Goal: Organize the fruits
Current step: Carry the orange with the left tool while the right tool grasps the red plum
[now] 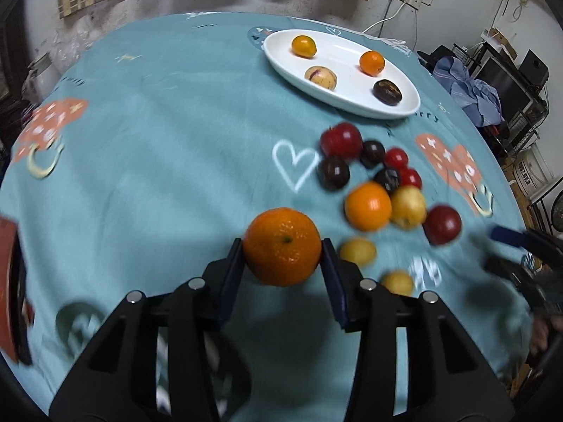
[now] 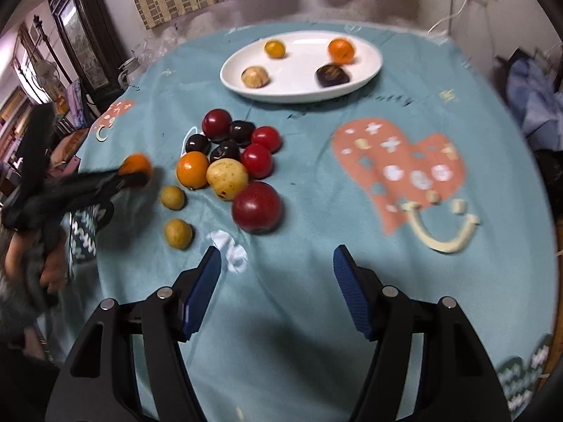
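Note:
My left gripper [image 1: 282, 249] is shut on an orange tangerine [image 1: 282, 246] and holds it above the teal tablecloth; it shows blurred in the right wrist view [image 2: 135, 172]. A pile of fruits [image 1: 380, 183] lies to its right: red, dark, orange and yellow ones, also in the right wrist view [image 2: 232, 161]. A white oval plate [image 1: 352, 98] at the far side holds several fruits, and shows in the right wrist view [image 2: 292, 95]. My right gripper [image 2: 276, 263] is open and empty, just short of a big red fruit [image 2: 257, 207].
The round table [image 2: 316, 316] is covered by a teal cloth with heart prints. Two small yellow fruits [image 2: 176, 218] lie at the pile's near left. A red object [image 1: 10, 281] sits at the left table edge. Shelves and clothes [image 1: 475, 88] stand beyond the right edge.

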A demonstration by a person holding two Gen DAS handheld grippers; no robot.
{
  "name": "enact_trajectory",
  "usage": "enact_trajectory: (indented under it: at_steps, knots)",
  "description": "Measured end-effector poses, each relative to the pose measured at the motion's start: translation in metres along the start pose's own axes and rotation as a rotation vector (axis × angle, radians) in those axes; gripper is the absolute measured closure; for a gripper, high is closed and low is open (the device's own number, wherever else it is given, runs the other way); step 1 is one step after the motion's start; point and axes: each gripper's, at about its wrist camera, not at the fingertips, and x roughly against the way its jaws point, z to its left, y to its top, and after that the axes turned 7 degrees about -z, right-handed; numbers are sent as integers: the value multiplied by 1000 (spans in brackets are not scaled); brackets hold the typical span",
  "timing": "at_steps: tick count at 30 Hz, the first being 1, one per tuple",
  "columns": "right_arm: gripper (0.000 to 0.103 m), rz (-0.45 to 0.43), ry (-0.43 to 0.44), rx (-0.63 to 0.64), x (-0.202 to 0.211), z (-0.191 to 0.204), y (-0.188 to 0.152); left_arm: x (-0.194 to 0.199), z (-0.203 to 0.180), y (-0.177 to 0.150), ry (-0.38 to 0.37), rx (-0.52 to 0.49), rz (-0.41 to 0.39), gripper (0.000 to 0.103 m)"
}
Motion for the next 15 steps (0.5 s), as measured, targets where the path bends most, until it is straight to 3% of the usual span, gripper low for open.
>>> enact_trajectory:
  at_steps: [3, 8, 9, 11, 15]
  knots:
    - [37, 12, 24, 17, -19, 7, 9, 19, 3, -16, 11, 24, 13, 59]
    - [48, 38, 41, -17, -42, 3, 19, 34, 6, -32, 36, 43, 22, 59]
    - [57, 56, 51, -22, -47, 1, 19, 36, 7, -34, 39, 45, 25, 59]
    - [64, 61, 89, -38, -48, 0, 18, 38, 6, -38, 40, 51, 30, 59]
    - [64, 66, 108, -21, -40, 4, 11, 31, -2, -37, 22, 53, 45, 59]
